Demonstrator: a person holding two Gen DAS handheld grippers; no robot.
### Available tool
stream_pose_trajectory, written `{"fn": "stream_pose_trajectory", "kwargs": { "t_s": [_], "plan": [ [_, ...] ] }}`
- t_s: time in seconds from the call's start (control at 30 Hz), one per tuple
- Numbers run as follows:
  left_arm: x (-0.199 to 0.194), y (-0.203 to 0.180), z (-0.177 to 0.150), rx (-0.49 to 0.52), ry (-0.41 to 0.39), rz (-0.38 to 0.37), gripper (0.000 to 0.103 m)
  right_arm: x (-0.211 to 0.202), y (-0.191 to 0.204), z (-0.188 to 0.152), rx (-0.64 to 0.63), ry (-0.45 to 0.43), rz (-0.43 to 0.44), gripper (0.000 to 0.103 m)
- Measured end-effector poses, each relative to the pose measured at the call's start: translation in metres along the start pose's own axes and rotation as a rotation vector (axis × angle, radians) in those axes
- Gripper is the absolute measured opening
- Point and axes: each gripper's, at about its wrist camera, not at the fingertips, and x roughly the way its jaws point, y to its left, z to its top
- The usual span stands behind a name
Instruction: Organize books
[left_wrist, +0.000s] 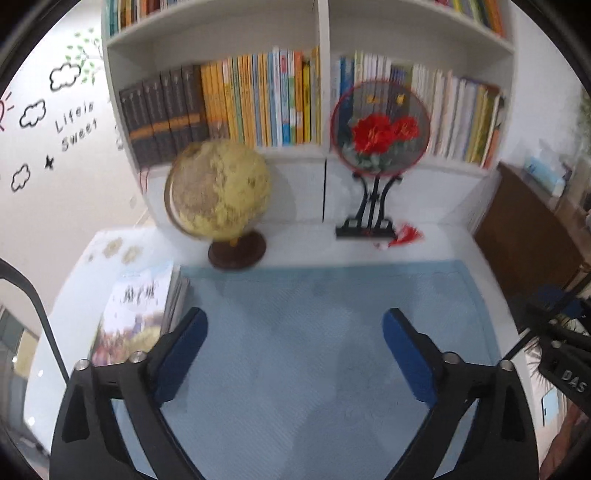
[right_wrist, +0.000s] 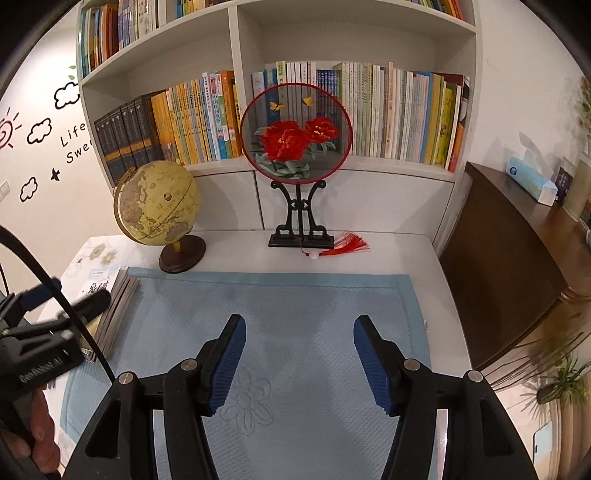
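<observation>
A stack of books (left_wrist: 136, 306) lies flat at the left edge of the white table, beside the blue mat (left_wrist: 332, 332); in the right wrist view the stack (right_wrist: 118, 295) shows partly behind my left gripper. My left gripper (left_wrist: 295, 332) hangs above the mat, open wide, with nothing between its blue pads (left_wrist: 184, 350). It sits just right of the stack. My right gripper (right_wrist: 299, 332) is also over the mat (right_wrist: 295, 302), open and holding nothing. Rows of upright books (right_wrist: 399, 114) fill the white shelf behind the table.
A yellow globe (right_wrist: 157, 203) stands at the back left of the table, and a round red-flower fan on a black stand (right_wrist: 295, 133) at the back middle. A dark wooden cabinet (right_wrist: 509, 258) with a tissue box (right_wrist: 530, 181) borders the right side.
</observation>
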Motion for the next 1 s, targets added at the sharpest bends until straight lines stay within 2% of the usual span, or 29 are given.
{"fn": "stream_pose_trajectory", "kwargs": {
  "t_s": [0.07, 0.2, 0.33, 0.43, 0.57, 0.77, 1.0],
  "plan": [
    [0.005, -0.001, -0.004, -0.028, 0.031, -0.033, 0.096, 0.001, -0.004, 0.001, 0.0, -0.003, 0.004, 0.059],
    [0.006, -0.005, -0.008, -0.043, 0.016, 0.011, 0.097, 0.002, -0.008, 0.003, -0.002, -0.005, -0.002, 0.059],
    [0.005, -0.011, -0.006, -0.038, 0.013, 0.006, 0.097, 0.004, -0.012, 0.003, 0.011, -0.011, -0.003, 0.071],
    [0.01, -0.012, -0.007, -0.044, 0.032, -0.032, 0.097, 0.008, -0.016, 0.001, 0.025, -0.002, 0.009, 0.071],
    [0.01, -0.018, -0.008, -0.028, 0.03, -0.035, 0.097, 0.013, -0.019, -0.002, 0.043, 0.014, 0.015, 0.071],
    [0.009, -0.025, -0.009, -0.019, 0.033, -0.093, 0.096, 0.015, -0.022, -0.004, 0.059, 0.018, 0.021, 0.071],
    [0.005, -0.029, -0.008, 0.006, 0.022, -0.071, 0.097, 0.014, -0.024, -0.005, 0.066, 0.019, 0.021, 0.071]
  ]
}}
